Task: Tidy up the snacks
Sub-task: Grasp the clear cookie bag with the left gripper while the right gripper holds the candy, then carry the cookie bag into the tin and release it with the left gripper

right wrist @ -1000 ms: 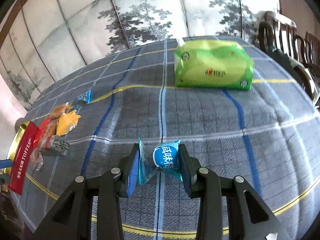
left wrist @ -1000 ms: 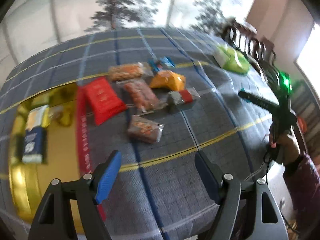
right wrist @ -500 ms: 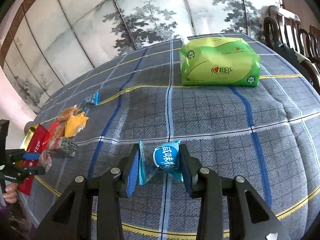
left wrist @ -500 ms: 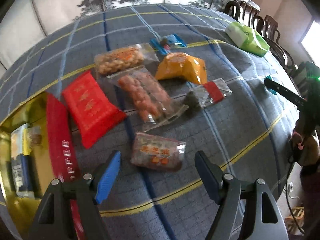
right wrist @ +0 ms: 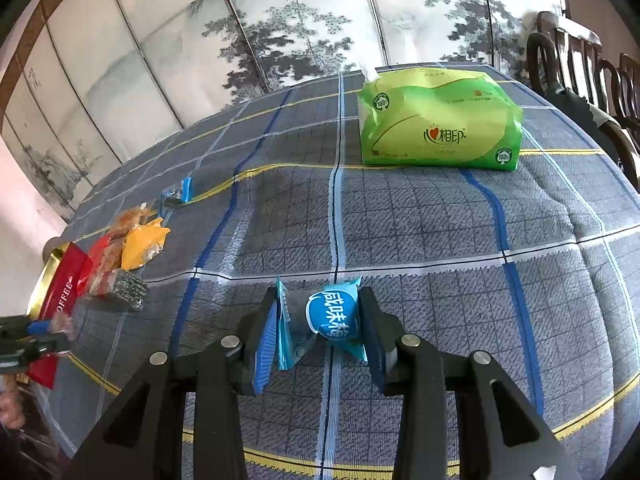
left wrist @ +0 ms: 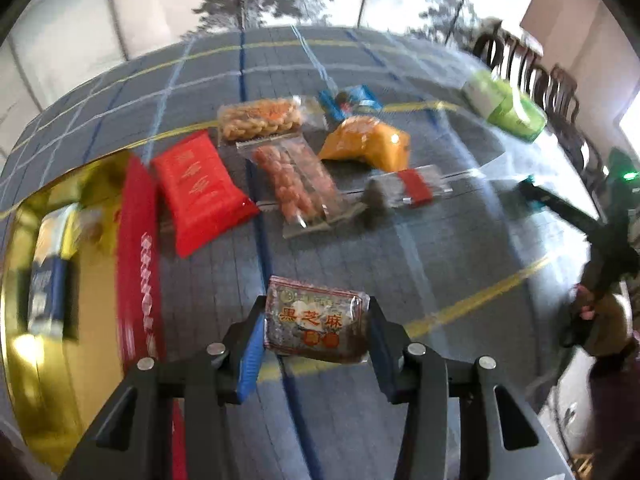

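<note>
Two grippers are at work over the plaid tablecloth [right wrist: 400, 220]. The left gripper [left wrist: 316, 330] reaches forward and low, its jaws pinching a dark sesame snack packet [left wrist: 316, 320] by its two short sides, just right of the gold tin [left wrist: 96, 320]. The right gripper [right wrist: 318, 320] points toward the green tissue pack [right wrist: 440, 120], jaws pressed on a small blue candy wrapper [right wrist: 332, 316] held above the cloth, well right of the tin. Beyond the tin's red lid [left wrist: 138, 264] lie a red packet [left wrist: 200, 188], a clear bag of reddish pieces [left wrist: 296, 184], a bag of fried twists [left wrist: 260, 118], an orange packet [left wrist: 368, 144], a clear pack with a red label [left wrist: 400, 192] and a blue wrapper [left wrist: 348, 100]. Motion blur smears the left view, so the tin's contents read only as a blue-and-yellow pack [left wrist: 50, 276]; whether the sesame packet touches the cloth cannot be told. In the right view the tin is cut off at the edge. Half a second ago the left jaws stood spread with the sesame packet lying between them on the cloth; now they have closed on it. The right gripper holds its wrapper as before.
</note>
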Tool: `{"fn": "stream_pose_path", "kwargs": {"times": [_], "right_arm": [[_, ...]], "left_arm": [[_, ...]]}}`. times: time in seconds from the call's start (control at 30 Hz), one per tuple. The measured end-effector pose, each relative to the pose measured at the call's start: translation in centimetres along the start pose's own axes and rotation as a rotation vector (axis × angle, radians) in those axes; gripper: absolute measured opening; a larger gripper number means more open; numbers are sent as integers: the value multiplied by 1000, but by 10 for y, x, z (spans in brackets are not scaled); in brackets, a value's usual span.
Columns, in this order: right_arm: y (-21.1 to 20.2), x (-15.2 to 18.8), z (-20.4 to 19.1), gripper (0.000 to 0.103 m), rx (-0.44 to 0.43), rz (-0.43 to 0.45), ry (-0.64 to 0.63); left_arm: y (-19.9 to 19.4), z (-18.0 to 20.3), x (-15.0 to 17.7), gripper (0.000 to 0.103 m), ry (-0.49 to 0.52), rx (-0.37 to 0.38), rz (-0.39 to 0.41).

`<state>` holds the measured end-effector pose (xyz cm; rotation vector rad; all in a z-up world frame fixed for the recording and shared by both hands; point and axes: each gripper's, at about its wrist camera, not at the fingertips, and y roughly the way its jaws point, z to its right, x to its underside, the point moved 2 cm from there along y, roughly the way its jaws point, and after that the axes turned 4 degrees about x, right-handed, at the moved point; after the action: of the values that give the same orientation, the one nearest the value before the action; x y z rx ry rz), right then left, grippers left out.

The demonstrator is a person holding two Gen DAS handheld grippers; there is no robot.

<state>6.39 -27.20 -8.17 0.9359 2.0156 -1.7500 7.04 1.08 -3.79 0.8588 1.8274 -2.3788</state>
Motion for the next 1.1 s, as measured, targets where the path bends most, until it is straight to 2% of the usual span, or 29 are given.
{"fn": "stream_pose_path", "kwargs": {"times": [0.2, 0.47, 0.73, 1.1], "right_arm": [[0, 0, -4, 36, 26, -3, -18], [2, 1, -13, 36, 78, -7, -51], [3, 3, -22, 36, 118, -10, -80], [4, 3, -28, 37, 139, -12, -95]], "left_arm": [[-53, 10, 19, 46, -11, -107, 112], [-97, -3, 31, 46, -29, -186, 184], [-112, -36, 44, 46, -86, -261, 214], [-108, -87, 52, 46, -155, -350, 205]]}}
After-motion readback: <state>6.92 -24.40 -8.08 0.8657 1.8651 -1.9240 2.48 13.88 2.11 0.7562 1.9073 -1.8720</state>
